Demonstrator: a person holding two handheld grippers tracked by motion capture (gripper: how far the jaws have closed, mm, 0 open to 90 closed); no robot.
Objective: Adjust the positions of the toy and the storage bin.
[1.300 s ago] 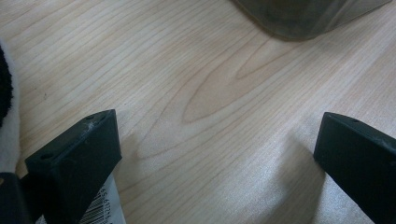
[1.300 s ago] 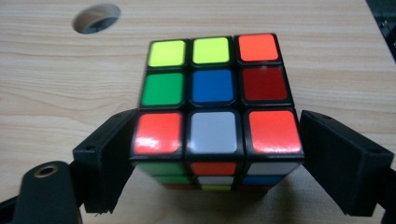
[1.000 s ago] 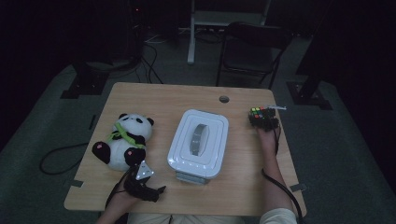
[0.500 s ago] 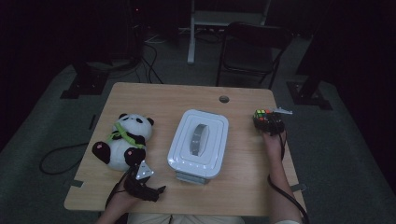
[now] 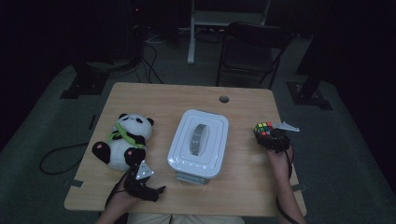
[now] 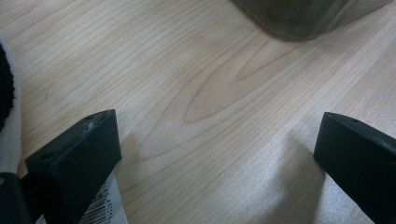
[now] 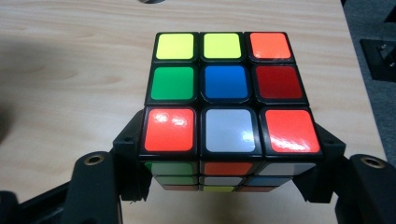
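The right gripper [image 7: 229,186] is clamped on the puzzle cube [image 7: 229,102] above the table's [image 5: 243,186] right edge. The grip only catches the cube's near end, so a quick swing could tip it out. The left gripper [image 6: 219,158] sits open beside the panda [image 5: 123,142].

I see a dim room: grey carpet floor [image 5: 42,196], black chair [image 5: 252,51] behind the wooden table [image 5: 159,100].
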